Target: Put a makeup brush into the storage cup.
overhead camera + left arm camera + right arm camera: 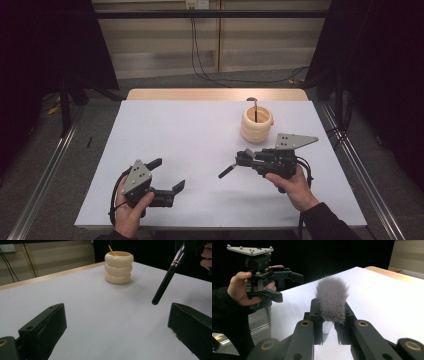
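My right gripper (244, 158) is shut on a makeup brush above the white table (190, 135). Its black handle (226, 171) slants down to the left, its tip just off the table. In the right gripper view the jaws (330, 315) clamp the ferrule below the grey bristles (332, 298). The brush handle (166, 277) also hangs at the upper right of the left gripper view. My left gripper (169, 174) is open near the front left with nothing between its jaws (112, 322). A cream ribbed holder (256, 125) stands far right with a thin stick (255, 111) in it.
The holder (118, 267) with its golden stick (111, 250) stands beyond the left gripper's jaws. The left gripper (288, 287) and its hand are at the left of the right gripper view. A wooden strip (215, 94) runs along the table's far edge. Metal rails (45, 170) flank the table.
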